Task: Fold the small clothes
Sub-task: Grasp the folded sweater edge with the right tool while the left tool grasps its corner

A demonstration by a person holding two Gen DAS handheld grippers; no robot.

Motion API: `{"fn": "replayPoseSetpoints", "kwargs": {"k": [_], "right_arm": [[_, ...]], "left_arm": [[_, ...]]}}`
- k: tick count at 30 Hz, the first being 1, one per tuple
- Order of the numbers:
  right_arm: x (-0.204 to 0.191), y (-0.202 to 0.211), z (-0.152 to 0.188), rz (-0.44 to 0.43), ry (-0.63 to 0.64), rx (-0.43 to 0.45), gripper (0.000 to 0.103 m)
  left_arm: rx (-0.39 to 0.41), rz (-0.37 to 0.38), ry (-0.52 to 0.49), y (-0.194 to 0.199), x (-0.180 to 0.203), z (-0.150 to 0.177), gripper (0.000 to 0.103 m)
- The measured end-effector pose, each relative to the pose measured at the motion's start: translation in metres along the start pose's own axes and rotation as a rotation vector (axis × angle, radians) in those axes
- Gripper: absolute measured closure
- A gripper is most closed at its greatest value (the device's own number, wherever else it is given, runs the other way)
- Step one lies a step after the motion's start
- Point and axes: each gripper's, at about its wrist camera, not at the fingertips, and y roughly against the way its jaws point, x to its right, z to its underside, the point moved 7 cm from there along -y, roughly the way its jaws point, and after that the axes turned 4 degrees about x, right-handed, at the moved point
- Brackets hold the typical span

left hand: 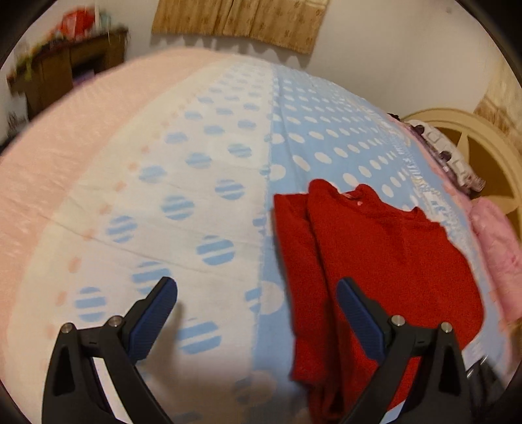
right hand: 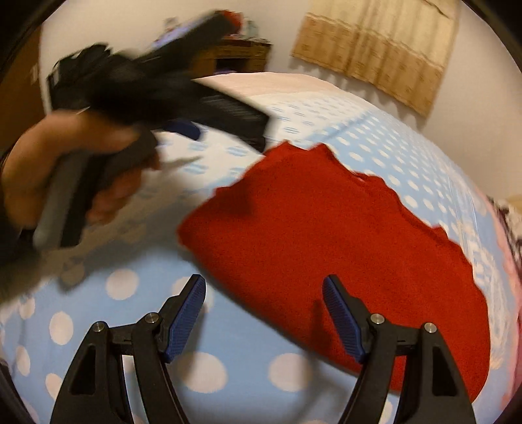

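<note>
A red knit garment [left hand: 375, 261] lies folded on the blue polka-dot bedspread [left hand: 319, 124]. It also shows in the right wrist view [right hand: 326, 234]. My left gripper [left hand: 257, 293] is open and empty, above the bed, with its right finger over the garment's left part. My right gripper [right hand: 264, 290] is open and empty, just above the garment's near edge. In the right wrist view the left gripper [right hand: 208, 127] appears blurred at upper left, held in a hand [right hand: 65, 169].
The bedspread has a white panel with striped blue dots [left hand: 182, 202] and a pink part [left hand: 58, 156] at left. A cream headboard [left hand: 483, 146] and pink bedding [left hand: 499, 248] are at right. A wooden cabinet [left hand: 68, 71] stands by the far wall, under a tan curtain [left hand: 241, 19].
</note>
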Motion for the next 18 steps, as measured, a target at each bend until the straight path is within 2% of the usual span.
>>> {"fn": "replayPoseSetpoints", "kwargs": {"k": [6, 14, 16, 18], "right_arm": [[-0.016, -0.017, -0.004, 0.029, 0.067, -0.01, 0.028], [-0.023, -0.028, -0.013, 0.078, 0.112, 0.001, 0.028], [-0.027, -0.031, -0.011, 0.093, 0.133, -0.002, 0.033], [-0.027, -0.033, -0.01, 0.101, 0.147, 0.001, 0.036]], "left_arm": [[-0.012, 0.028, -0.003, -0.011, 0.007, -0.002, 0.004], [-0.03, 0.11, -0.001, -0.026, 0.023, -0.012, 0.004], [-0.053, 0.123, 0.006, -0.033, 0.025, -0.013, 0.007], [-0.076, 0.145, 0.015, -0.04, 0.029, -0.013, 0.017]]}}
